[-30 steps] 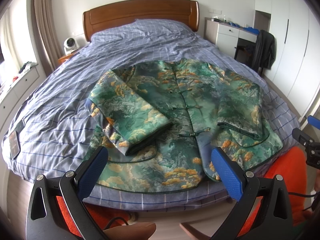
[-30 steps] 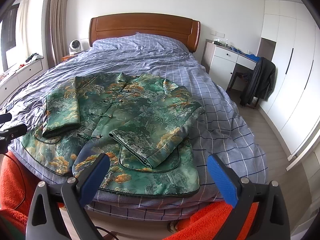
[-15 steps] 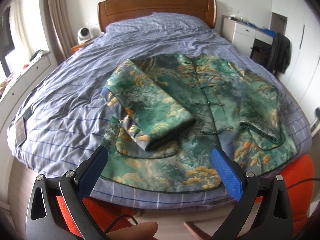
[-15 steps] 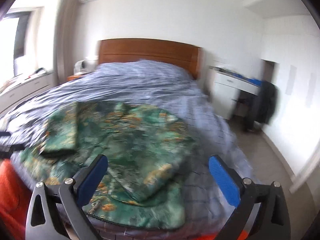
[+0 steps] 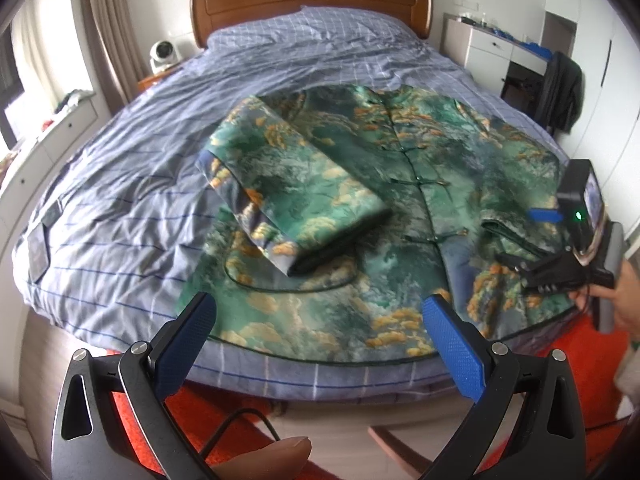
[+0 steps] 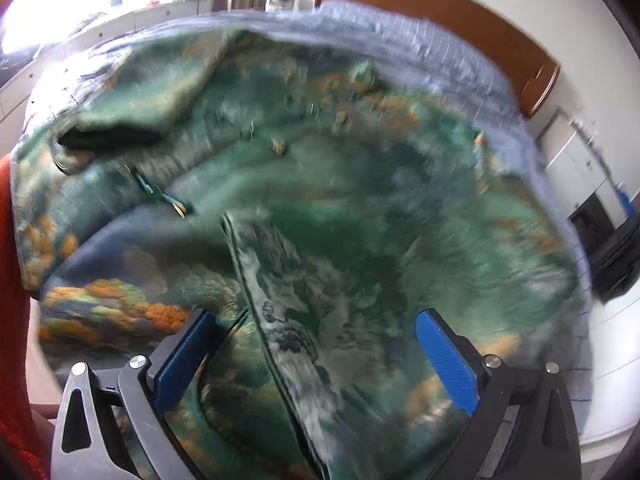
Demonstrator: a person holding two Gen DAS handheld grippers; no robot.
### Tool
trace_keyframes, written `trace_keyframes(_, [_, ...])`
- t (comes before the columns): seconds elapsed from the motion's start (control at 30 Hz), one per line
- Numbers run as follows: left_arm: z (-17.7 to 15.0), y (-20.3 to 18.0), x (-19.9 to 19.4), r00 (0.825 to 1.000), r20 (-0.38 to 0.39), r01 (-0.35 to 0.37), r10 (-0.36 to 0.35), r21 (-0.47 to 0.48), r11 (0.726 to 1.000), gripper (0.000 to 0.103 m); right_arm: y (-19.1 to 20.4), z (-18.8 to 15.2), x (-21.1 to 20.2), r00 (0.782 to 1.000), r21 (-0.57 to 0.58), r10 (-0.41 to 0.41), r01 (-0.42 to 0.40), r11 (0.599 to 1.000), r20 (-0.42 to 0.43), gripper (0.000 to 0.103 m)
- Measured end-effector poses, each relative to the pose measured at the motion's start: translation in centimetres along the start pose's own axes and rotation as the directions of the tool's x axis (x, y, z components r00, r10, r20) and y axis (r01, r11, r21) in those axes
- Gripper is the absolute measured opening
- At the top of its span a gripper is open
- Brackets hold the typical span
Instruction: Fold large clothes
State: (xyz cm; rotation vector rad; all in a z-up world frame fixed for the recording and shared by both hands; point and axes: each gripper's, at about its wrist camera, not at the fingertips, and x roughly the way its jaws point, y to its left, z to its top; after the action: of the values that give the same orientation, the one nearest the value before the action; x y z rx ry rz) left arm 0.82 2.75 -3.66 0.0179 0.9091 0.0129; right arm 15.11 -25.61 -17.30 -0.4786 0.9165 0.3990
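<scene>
A green brocade jacket (image 5: 360,184) with orange cloud patterns lies face up on the bed, both sleeves folded across its front. My left gripper (image 5: 320,344) hangs open near the jacket's hem at the foot of the bed. In the left wrist view my right gripper (image 5: 560,264) reaches low over the jacket's right sleeve. The right wrist view is blurred: the right gripper (image 6: 316,356) stands open close above that folded sleeve (image 6: 320,280), with the sleeve's cuff edge between its blue pads (image 6: 448,360).
The bed (image 5: 120,184) wears a blue checked cover, with a wooden headboard (image 5: 312,0) behind. A white desk (image 5: 492,48) and a chair with dark clothing (image 5: 560,88) stand to the right. An orange-red rug (image 5: 560,360) lies at the bed's foot. A small fan (image 5: 162,54) sits far left.
The right gripper has swung down from well back to close over the jacket's right sleeve. The left gripper has shifted left and a little nearer the hem. Both stay open.
</scene>
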Motion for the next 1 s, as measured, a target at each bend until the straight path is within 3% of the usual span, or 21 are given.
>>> trace_keyframes(0.03, [-0.1,0.1,0.0,1.000,-0.002,0.000,0.000,-0.003,1.000,0.103,-0.8,-0.2,-0.2,0.999,0.058,0.030,-0.031,0.998,0.010,0.086])
trace_keyframes(0.1, [-0.1,0.2,0.1,1.000,-0.010,0.005,-0.005,-0.017,1.000,0.103,-2.4,-0.2,-1.2,0.994,0.174,0.104,-0.108,0.979,0.032,0.040])
trace_keyframes(0.17, [-0.1,0.5,0.5,0.999,-0.019,0.033,-0.034,-0.042,0.999,0.103,-3.5,-0.4,-2.6,0.991,0.236,0.116,-0.130,0.963,0.073,0.008])
trace_keyframes(0.3, [0.2,0.3,0.9,0.998,-0.030,0.058,-0.060,-0.053,0.997,0.103,-5.7,-1.1,-7.4,0.987,0.297,-0.016,-0.033,0.954,0.161,0.008])
trace_keyframes(0.4, [0.1,0.0,0.8,0.999,-0.012,0.033,-0.033,-0.013,0.999,0.103,-9.0,-1.4,-12.3,0.961,0.360,-0.146,0.054,0.931,0.235,0.008])
trace_keyframes(0.53, [0.5,0.5,1.3,0.999,0.035,-0.017,0.016,0.033,0.999,0.103,-16.0,-3.8,-19.8,0.877,0.509,-0.394,0.214,0.834,0.275,0.008])
trace_keyframes(0.67, [1.6,1.7,2.7,0.997,0.055,-0.051,0.047,0.064,0.997,0.103,-22.3,-6.3,-22.5,0.802,0.593,-0.574,0.385,0.707,0.165,0.009])
trace_keyframes(0.73, [2.3,2.5,3.7,0.999,0.043,-0.017,0.013,0.092,0.996,0.103,-25.2,-7.8,-22.2,0.761,0.595,-0.647,0.499,0.630,0.047,0.028])
trace_keyframes(0.77, [2.6,2.6,4.0,0.999,0.039,-0.009,0.005,0.102,0.995,0.102,-26.5,-8.7,-21.8,0.722,0.581,-0.692,0.575,0.576,-0.028,0.048])
trace_keyframes(0.8, [2.8,2.9,4.3,0.999,0.037,0.000,-0.005,0.119,0.993,0.102,-27.1,-9.8,-21.7,0.680,0.573,-0.729,0.627,0.528,-0.072,0.054])
trace_keyframes(0.83, [3.1,3.0,4.8,0.999,0.037,0.014,-0.020,0.151,0.988,0.102,-27.2,-10.8,-21.8,0.661,0.587,-0.746,0.637,0.499,-0.083,0.054])
trace_keyframes(0.87, [3.2,3.0,5.1,0.999,0.037,0.020,-0.027,0.177,0.984,0.102,-27.0,-11.4,-21.8,0.669,0.608,-0.739,0.621,0.495,-0.081,0.055])
trace_keyframes(1.0, [3.8,1.6,7.0,0.994,0.018,0.095,-0.105,0.310,0.946,0.102,-23.0,-12.7,-20.7,0.755,0.651,-0.656,0.509,0.563,-0.023,0.059])
